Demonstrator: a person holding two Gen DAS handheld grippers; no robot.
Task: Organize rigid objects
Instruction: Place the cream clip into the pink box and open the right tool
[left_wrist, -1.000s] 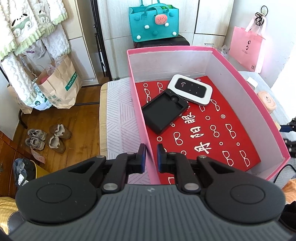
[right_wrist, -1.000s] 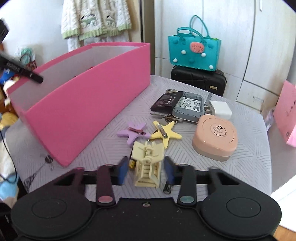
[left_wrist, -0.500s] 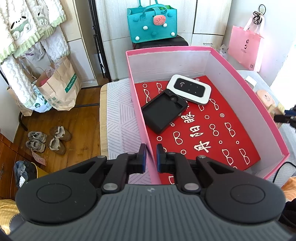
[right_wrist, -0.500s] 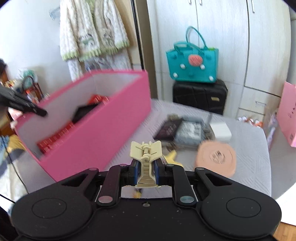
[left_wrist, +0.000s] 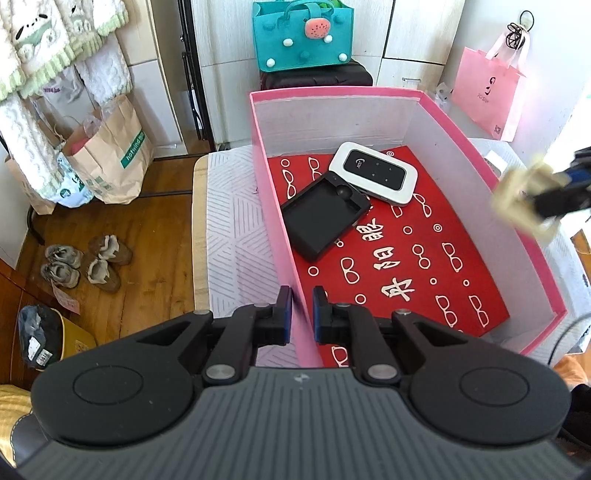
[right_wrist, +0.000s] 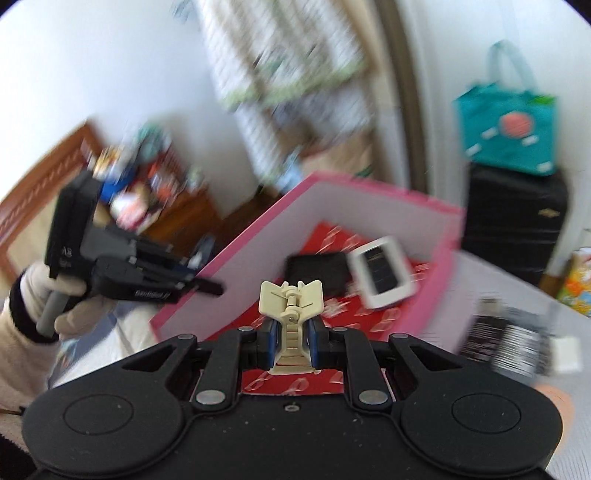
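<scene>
A pink box (left_wrist: 491, 173) with a red patterned floor holds a black case (left_wrist: 321, 218) and a white pocket router (left_wrist: 373, 173). My left gripper (left_wrist: 300, 314) is shut on the box's near-left wall. My right gripper (right_wrist: 291, 343) is shut on a cream hair claw clip (right_wrist: 291, 306), held in the air over the pink box (right_wrist: 258, 236). In the left wrist view the clip (left_wrist: 524, 199) hangs above the box's right wall. The right wrist view shows the left gripper (right_wrist: 207, 284) in a gloved hand at the box wall.
On the table right of the box lie a black pack and a grey device (right_wrist: 513, 336), blurred. A teal bag (left_wrist: 303, 33) on a black suitcase stands behind the table, a pink bag (left_wrist: 487, 92) to the right. Shoes (left_wrist: 88, 262) and paper bags sit on the floor at left.
My right gripper closed on the cream clip, lifted it off the table and carried it up over the pink box. The left gripper stayed on the box wall.
</scene>
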